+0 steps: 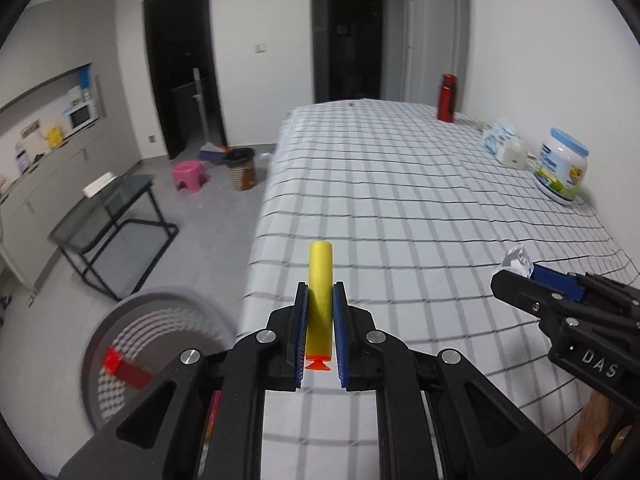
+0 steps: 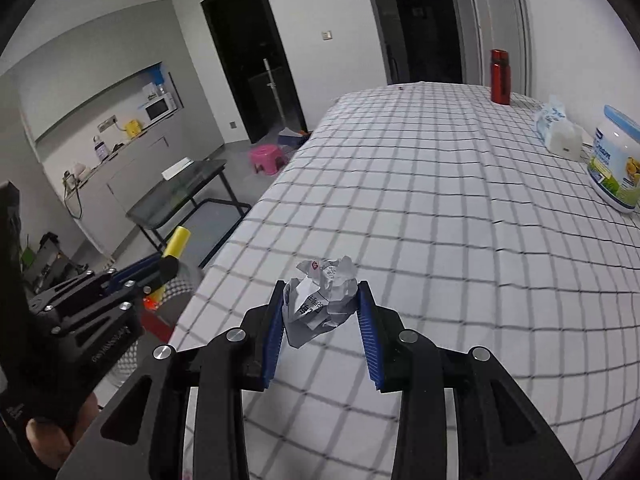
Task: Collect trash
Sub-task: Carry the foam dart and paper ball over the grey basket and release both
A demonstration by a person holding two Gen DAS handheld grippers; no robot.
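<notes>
Two grippers work at the near left edge of the checked table point(image 1: 420, 200): the left gripper point(image 1: 320, 304) pinches a yellow foam dart point(image 1: 320, 276) above the edge, while the right gripper point(image 2: 322, 300) clamps a crumpled paper ball point(image 2: 320, 296) just inboard.

Both grippers are matte black plastic linkages. The left gripper point(image 1: 320, 320) and right gripper point(image 2: 322, 312) carry ribbed blue pads point(image 2: 370, 344) on their fingers and round silver screws point(image 1: 266, 336) at the pivots. White "DAS" lettering point(image 1: 599, 364) marks the right gripper's body; bare skin point(image 2: 46, 440) shows beneath the left gripper's handle.
</notes>
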